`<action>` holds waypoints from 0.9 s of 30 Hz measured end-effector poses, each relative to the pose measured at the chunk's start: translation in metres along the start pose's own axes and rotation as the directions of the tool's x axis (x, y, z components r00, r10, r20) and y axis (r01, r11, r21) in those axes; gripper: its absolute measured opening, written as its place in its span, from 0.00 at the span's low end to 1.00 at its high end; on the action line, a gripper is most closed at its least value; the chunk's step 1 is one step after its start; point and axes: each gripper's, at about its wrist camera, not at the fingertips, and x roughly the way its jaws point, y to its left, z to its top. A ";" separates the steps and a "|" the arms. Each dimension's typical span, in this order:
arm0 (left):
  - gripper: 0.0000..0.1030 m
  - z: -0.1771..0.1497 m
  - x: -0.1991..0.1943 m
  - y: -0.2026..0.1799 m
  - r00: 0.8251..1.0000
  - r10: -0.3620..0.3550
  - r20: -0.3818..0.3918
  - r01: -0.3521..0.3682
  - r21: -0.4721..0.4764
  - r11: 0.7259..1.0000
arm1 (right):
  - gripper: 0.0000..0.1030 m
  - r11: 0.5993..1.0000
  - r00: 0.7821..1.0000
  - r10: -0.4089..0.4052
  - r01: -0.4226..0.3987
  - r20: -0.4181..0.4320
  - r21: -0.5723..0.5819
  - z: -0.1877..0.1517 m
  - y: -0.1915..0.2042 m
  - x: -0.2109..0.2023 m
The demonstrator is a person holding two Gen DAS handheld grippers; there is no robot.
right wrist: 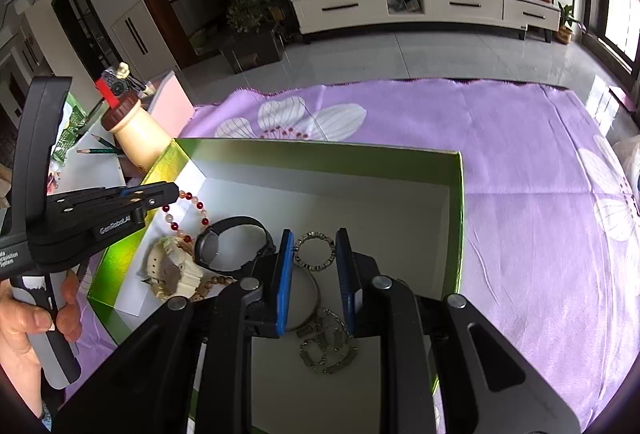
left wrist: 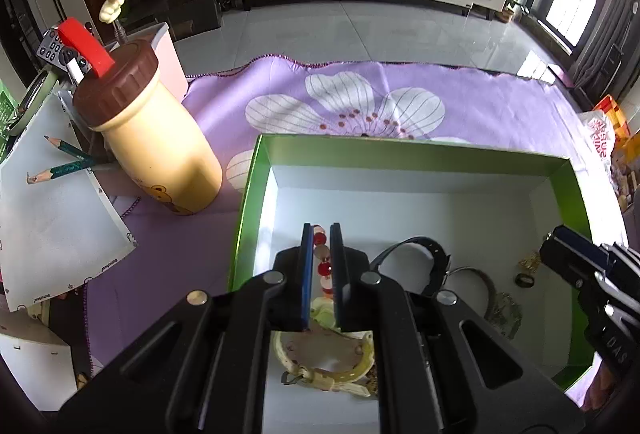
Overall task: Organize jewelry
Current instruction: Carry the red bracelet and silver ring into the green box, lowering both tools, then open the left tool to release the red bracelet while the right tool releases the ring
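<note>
A green box with a white floor stands on the purple cloth. My left gripper is shut on a red and white bead bracelet, holding it over the box's left part. Under it lie a cream watch and a black watch. My right gripper is open above a round metal ring, a bangle and a silver chain bracelet.
A cream bottle with a brown lid stands left of the box, beside white paper with two pencils. A small ring and a gold piece lie in the box at right. Purple flowered cloth covers the table.
</note>
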 end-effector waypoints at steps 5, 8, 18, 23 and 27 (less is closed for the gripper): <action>0.07 -0.001 0.003 -0.002 1.000 0.021 -0.005 -0.021 0.025 0.999 | 0.20 1.000 1.000 -0.010 0.010 -0.023 0.021 0.001 -0.006 0.007; 0.07 -0.002 0.006 -0.001 1.000 0.021 -0.012 -0.021 0.023 1.000 | 0.20 1.000 0.999 -0.013 0.014 -0.031 0.024 0.000 -0.006 0.010; 0.07 -0.004 0.009 0.000 1.000 0.014 -0.014 -0.014 0.021 1.000 | 0.20 0.999 0.998 -0.032 0.033 -0.047 0.025 0.003 -0.005 0.018; 0.08 -0.005 0.008 -0.003 1.000 0.016 -0.009 -0.015 0.027 1.000 | 0.20 0.999 0.998 -0.043 0.044 -0.051 0.018 0.002 -0.004 0.020; 0.15 -0.005 0.006 -0.004 1.000 0.018 -0.003 -0.018 0.031 0.999 | 0.21 0.998 0.997 -0.053 0.053 -0.050 0.012 0.002 -0.003 0.020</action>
